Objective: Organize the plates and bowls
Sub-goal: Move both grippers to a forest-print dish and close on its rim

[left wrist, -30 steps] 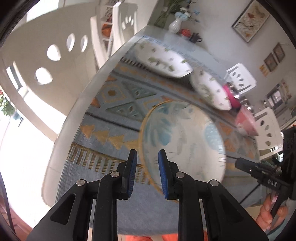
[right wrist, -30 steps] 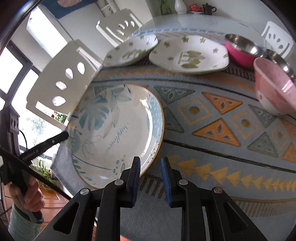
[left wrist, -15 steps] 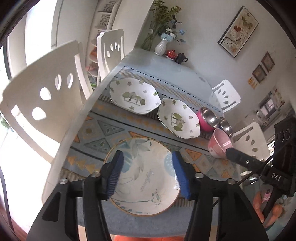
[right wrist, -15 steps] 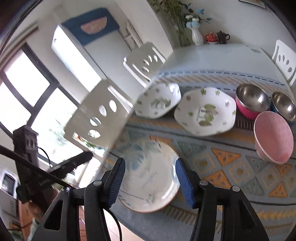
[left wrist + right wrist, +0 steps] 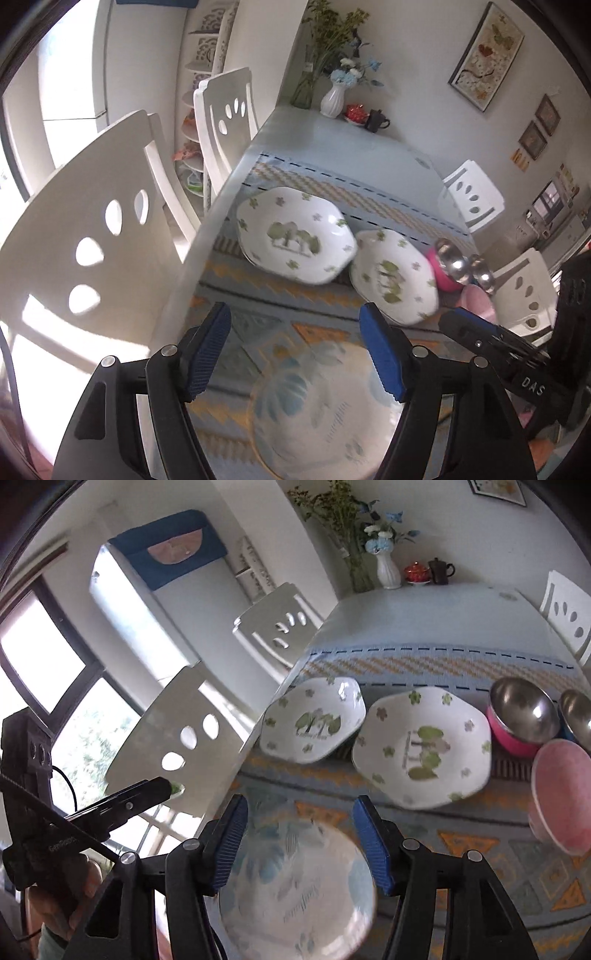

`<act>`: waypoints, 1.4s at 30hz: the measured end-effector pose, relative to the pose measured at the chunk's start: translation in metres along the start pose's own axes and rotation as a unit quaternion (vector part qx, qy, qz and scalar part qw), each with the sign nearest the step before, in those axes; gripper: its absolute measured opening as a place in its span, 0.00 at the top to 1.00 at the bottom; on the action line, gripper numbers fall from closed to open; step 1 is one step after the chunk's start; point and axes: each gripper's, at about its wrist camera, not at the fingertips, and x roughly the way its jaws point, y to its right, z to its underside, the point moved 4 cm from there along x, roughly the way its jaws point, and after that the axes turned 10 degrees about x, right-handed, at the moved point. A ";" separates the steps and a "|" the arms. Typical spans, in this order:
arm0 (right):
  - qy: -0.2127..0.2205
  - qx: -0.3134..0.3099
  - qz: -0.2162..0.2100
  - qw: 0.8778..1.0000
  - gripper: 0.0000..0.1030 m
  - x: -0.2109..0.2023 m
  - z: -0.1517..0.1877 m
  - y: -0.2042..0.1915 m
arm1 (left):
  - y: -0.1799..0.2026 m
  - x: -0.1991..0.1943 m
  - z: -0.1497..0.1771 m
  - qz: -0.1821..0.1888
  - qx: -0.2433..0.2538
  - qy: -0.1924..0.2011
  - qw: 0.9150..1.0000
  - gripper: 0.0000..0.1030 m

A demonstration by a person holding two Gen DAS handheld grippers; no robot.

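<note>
**Both grippers hanging spread over the blue-leaf plate**

The blue-leaf plate [image 5: 295,890] is lying flat on the patterned runner [image 5: 491,853] at the near table edge, nothing gripping it. Two white hexagonal plates [image 5: 314,723] [image 5: 424,746] are sitting side by side behind it; the pink bowl [image 5: 565,794] and steel bowls [image 5: 524,712] are sitting to their right. Left gripper [image 5: 295,354] — jaws spread wide, holding nothing, above the plate. Right gripper [image 5: 303,842] — same, spread and empty. A white chair [image 5: 96,236] is standing at the table's left side.
</note>
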 end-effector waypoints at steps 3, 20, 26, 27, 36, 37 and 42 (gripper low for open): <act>-0.019 0.024 0.006 1.000 0.53 0.033 -0.010 -0.009 | -0.018 0.020 -0.019 0.006 0.018 -0.006 1.000 0.32; -0.101 0.218 0.087 0.967 0.53 0.171 -0.027 0.014 | -0.070 0.172 -0.061 0.058 0.006 -0.109 0.992 0.42; -0.114 0.226 0.109 0.961 0.53 0.193 -0.028 0.024 | -0.082 0.208 -0.060 0.067 -0.006 -0.142 0.988 0.55; -0.116 0.226 0.113 0.961 0.53 0.197 -0.029 0.026 | -0.083 0.212 -0.060 0.070 -0.010 -0.145 0.987 0.54; -0.115 0.190 0.142 0.965 0.65 0.215 -0.038 0.029 | -0.078 0.230 -0.069 0.090 0.015 -0.134 0.987 0.83; -0.118 0.182 0.145 0.965 0.66 0.217 -0.038 0.029 | -0.080 0.230 -0.069 0.093 0.016 -0.132 0.987 0.84; -0.119 0.152 0.150 0.970 0.67 0.216 -0.039 0.027 | -0.086 0.218 -0.065 0.108 0.012 -0.114 0.988 0.89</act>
